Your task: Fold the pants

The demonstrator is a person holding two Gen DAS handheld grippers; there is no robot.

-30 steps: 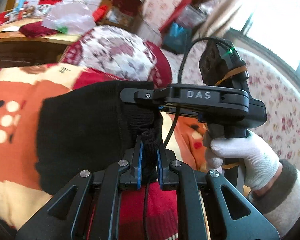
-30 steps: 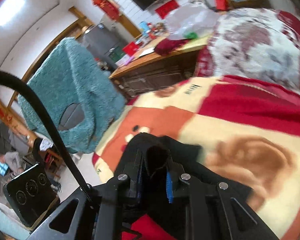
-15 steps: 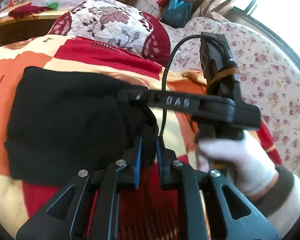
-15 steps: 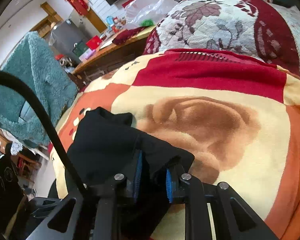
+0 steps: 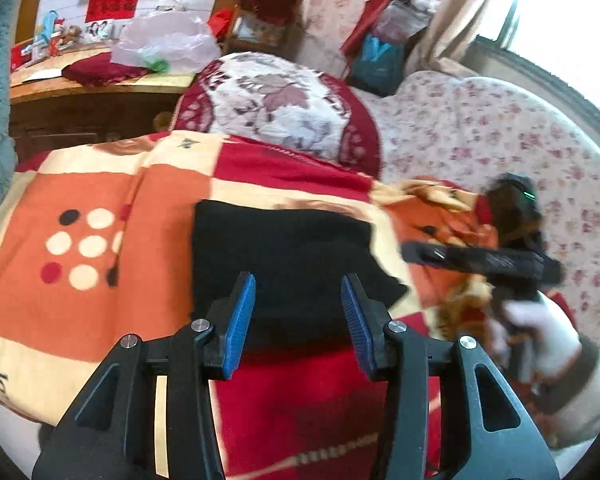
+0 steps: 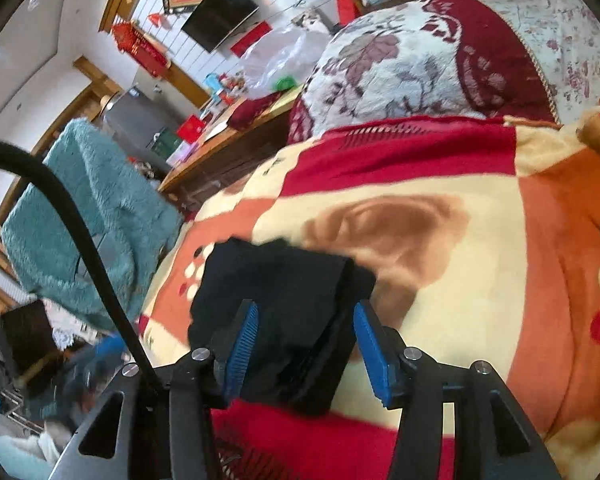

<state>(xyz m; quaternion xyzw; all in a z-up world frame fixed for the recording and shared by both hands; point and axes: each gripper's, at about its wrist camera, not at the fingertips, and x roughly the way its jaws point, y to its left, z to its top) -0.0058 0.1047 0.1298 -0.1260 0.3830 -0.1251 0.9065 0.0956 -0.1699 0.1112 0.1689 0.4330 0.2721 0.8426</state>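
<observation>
Left wrist view | folded black pants (image 5: 288, 256) flat on patterned blanket (image 5: 100, 184), near edge hidden behind left gripper (image 5: 298, 316), opening, nothing pinched | right gripper (image 6: 306, 344) opening, clear of pants; blurred.

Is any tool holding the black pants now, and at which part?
Nothing is held. Both tools, left and right, are opening; the folded black pants lie free on the blanket.

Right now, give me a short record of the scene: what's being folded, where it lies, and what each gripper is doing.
item: black pants, folded into a compact block
surface: patterned blanket on a bed
left gripper: jaws opening, pads clear of the pants
right gripper: jaws opening, pads not pressing the pants
behind: flowered pillow
hand: white glove holding the right gripper
</observation>
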